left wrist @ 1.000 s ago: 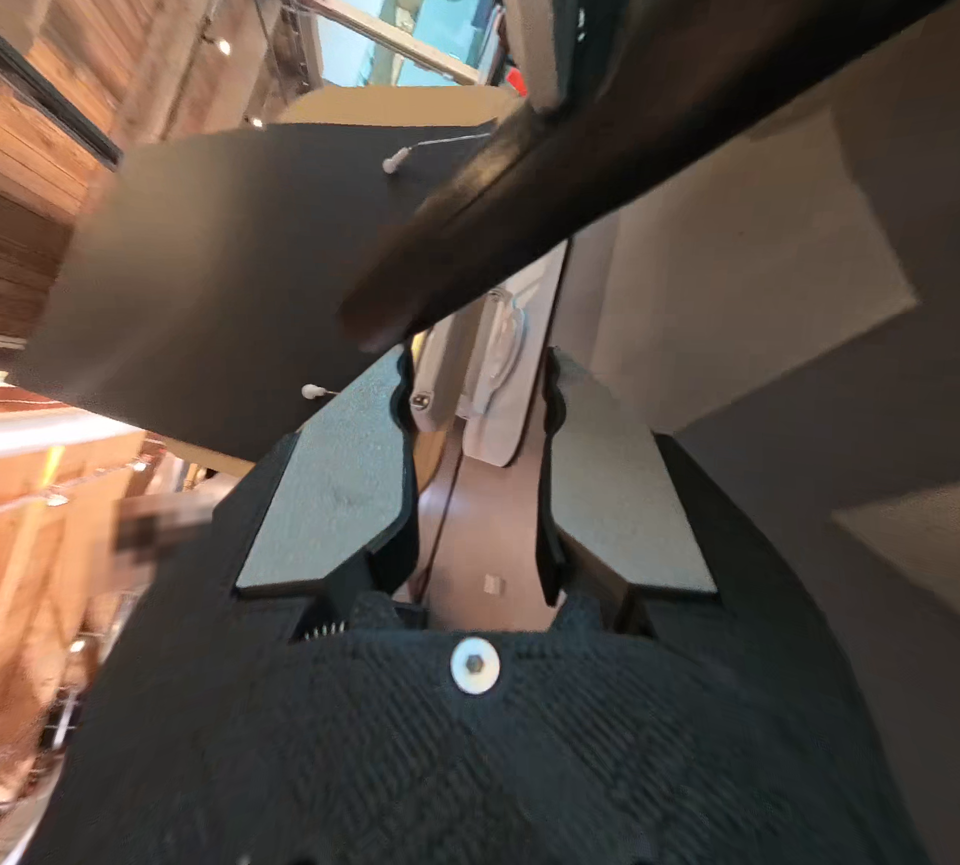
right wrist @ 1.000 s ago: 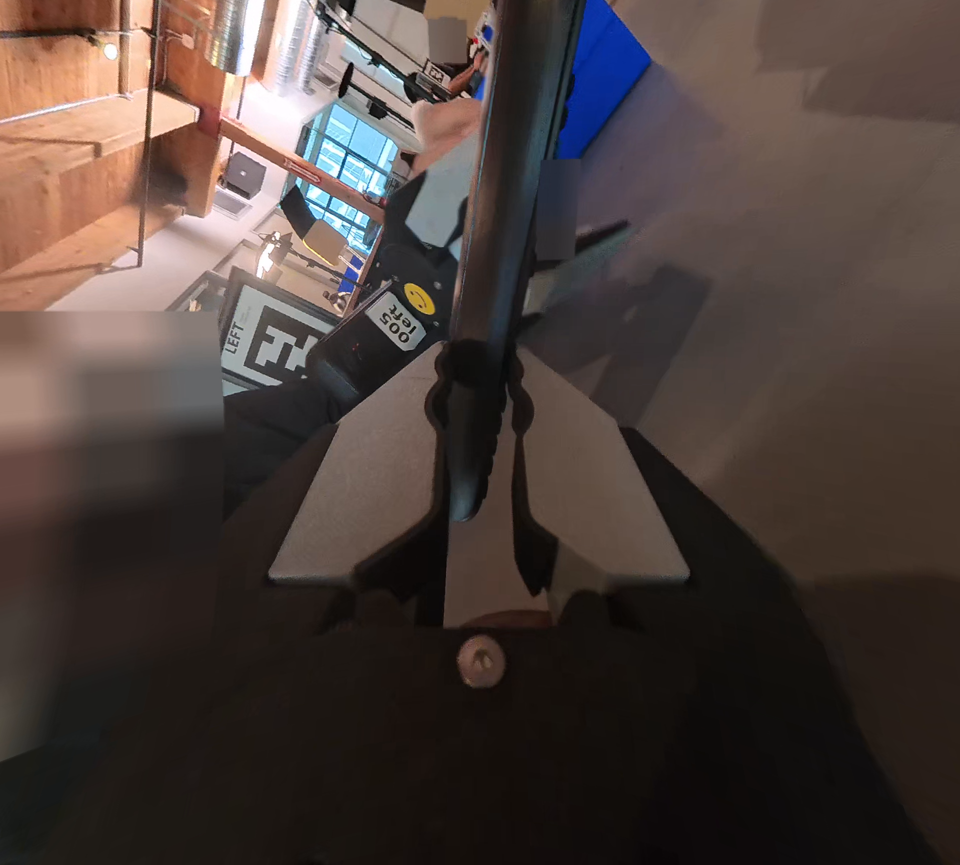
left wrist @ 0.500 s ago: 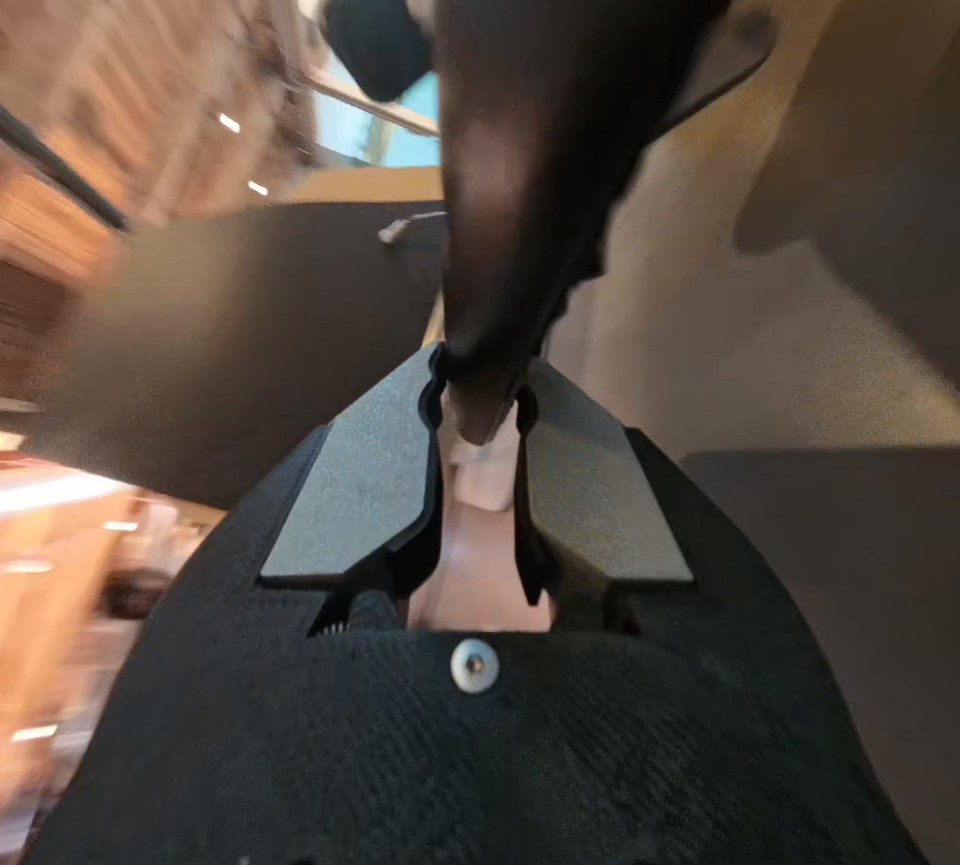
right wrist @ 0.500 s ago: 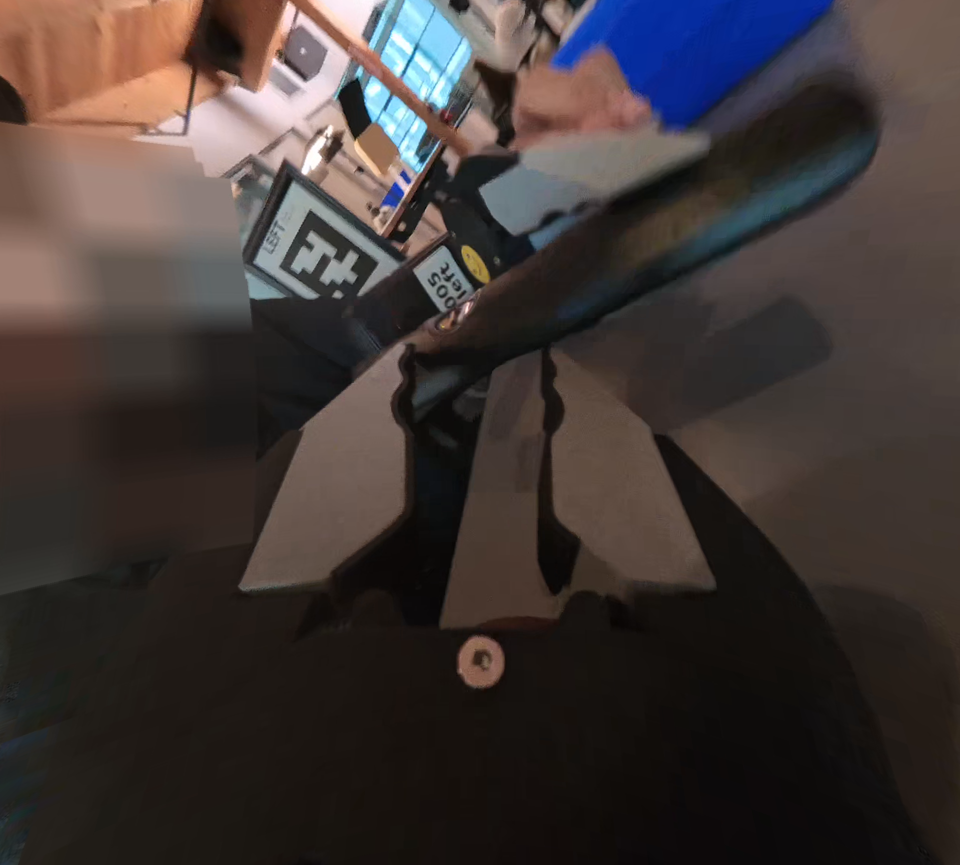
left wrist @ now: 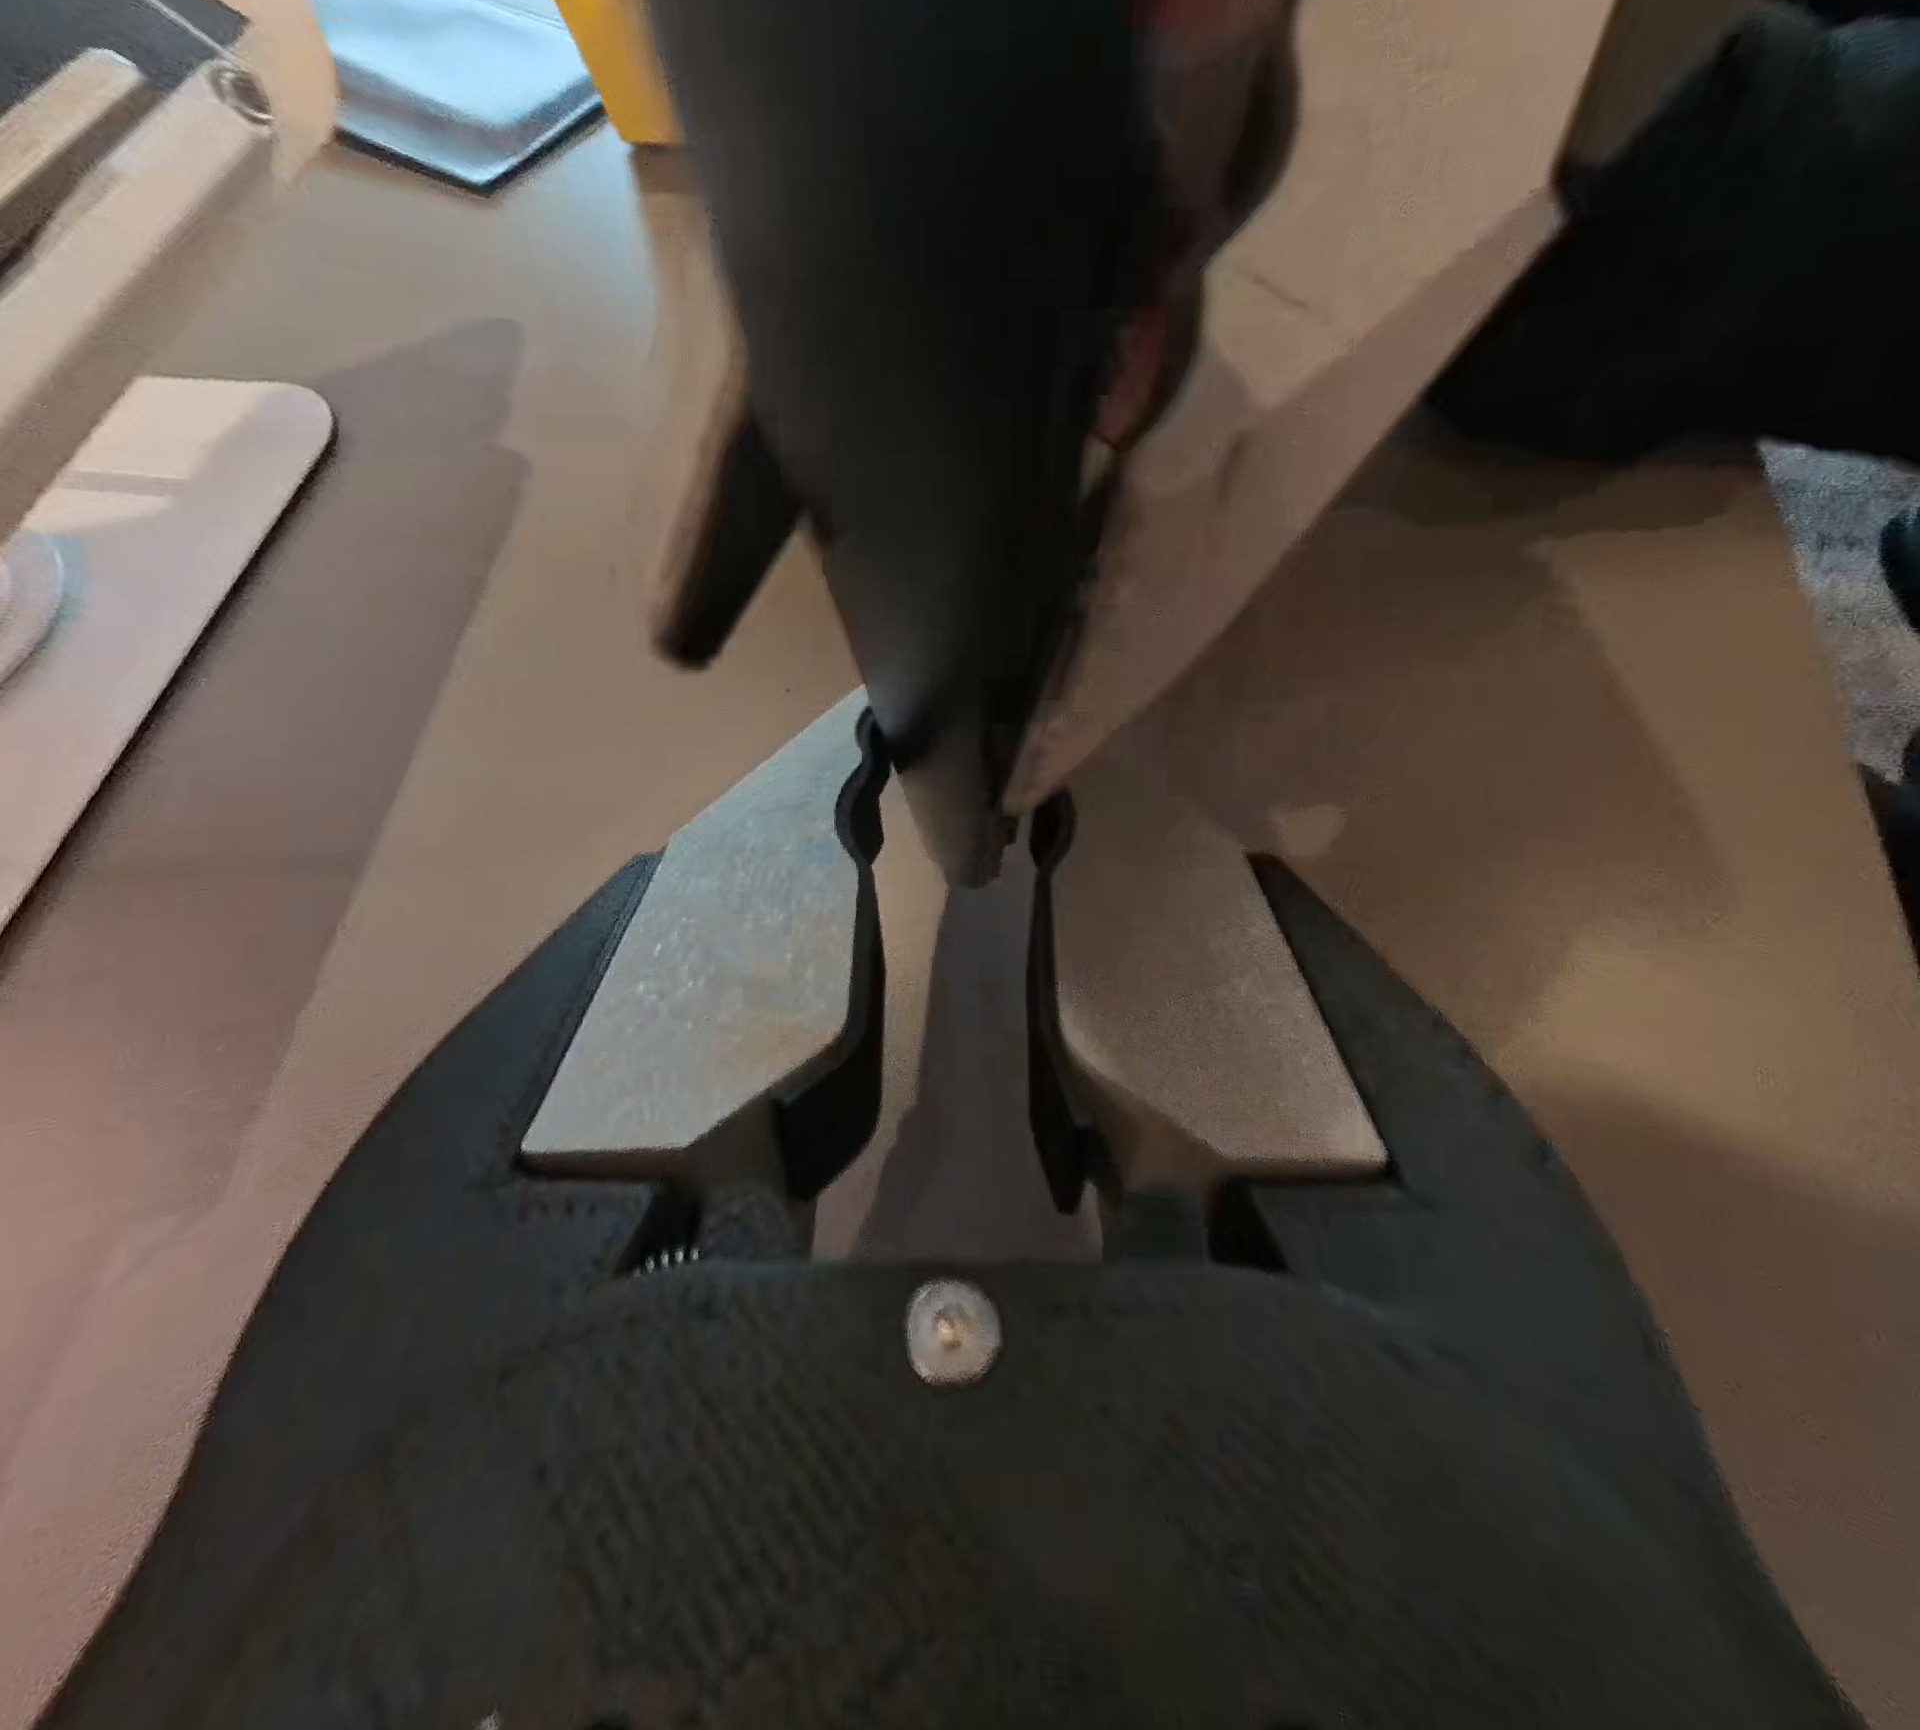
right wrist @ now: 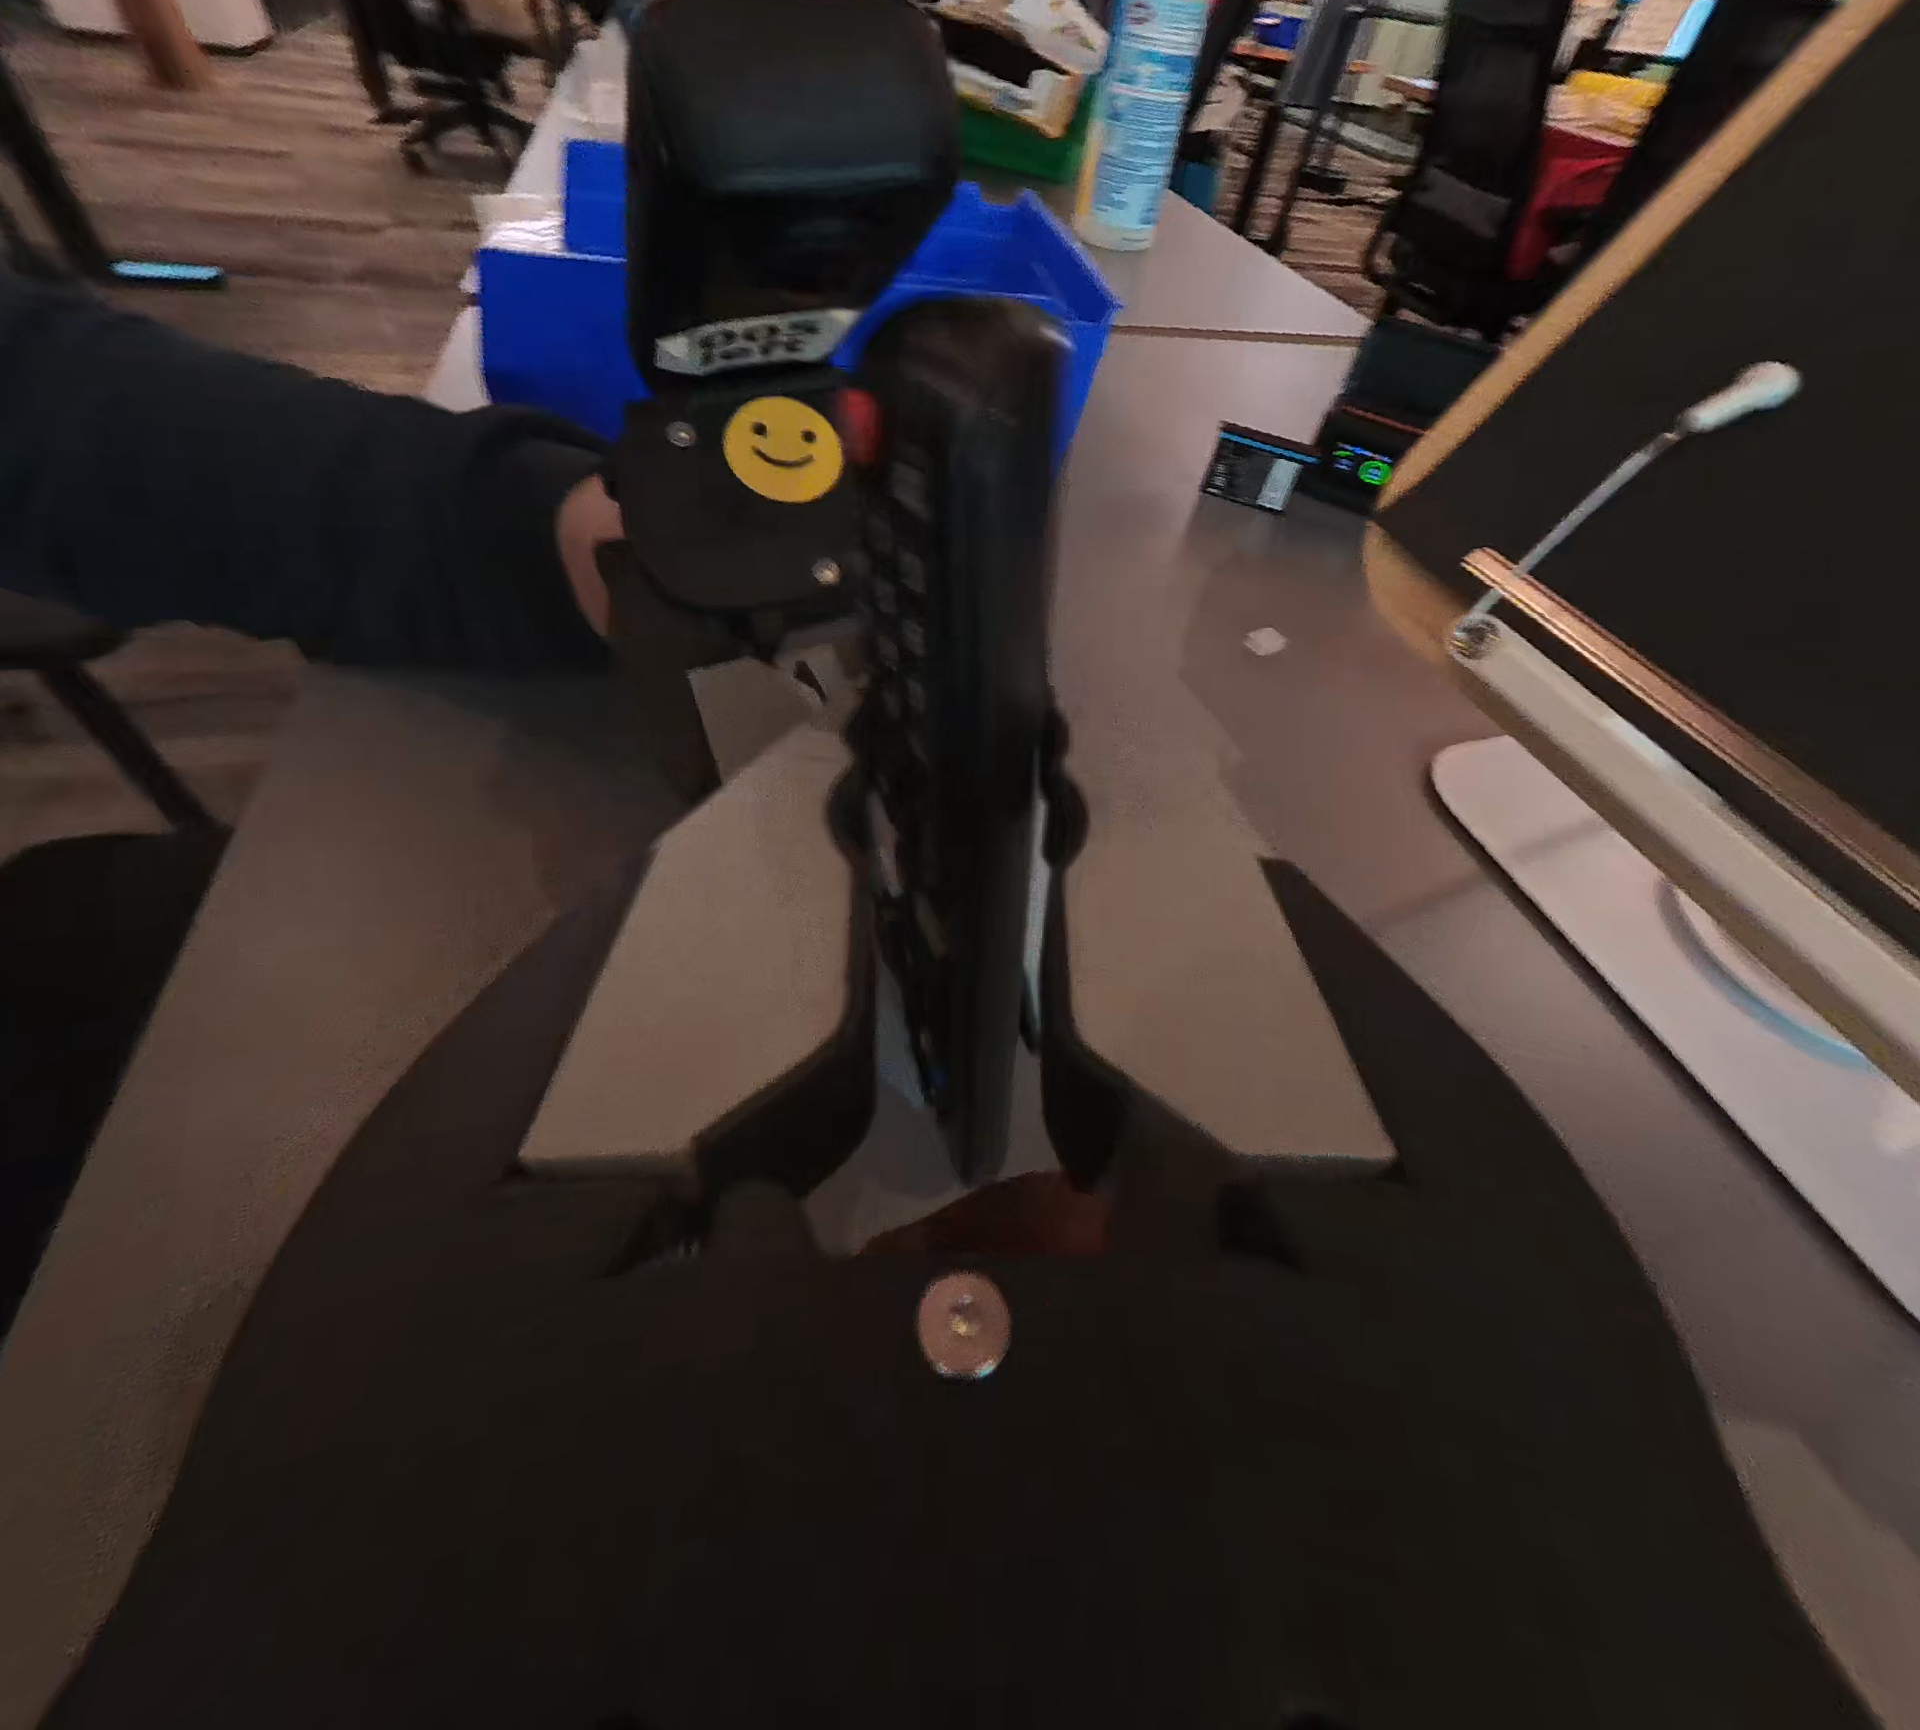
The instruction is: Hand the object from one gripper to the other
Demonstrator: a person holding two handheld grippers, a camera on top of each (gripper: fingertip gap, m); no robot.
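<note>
right fingers (right wrist: 1049, 807) clamping remote (right wrist: 966, 693), left gripper (left wrist: 956, 807) gripping

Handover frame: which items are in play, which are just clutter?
In play: black remote; right tongs, clamped on it; left tongs, at its far end, grip unclear.
Clutter: blue bin; white bottle; monitor stand.

A grey table (right wrist: 1195, 454) fills mid-frame; on it a blue bin (right wrist: 540, 330) at upper left, a white bottle (right wrist: 1138, 111) behind, a monitor base (right wrist: 1621, 901) at right.
</note>
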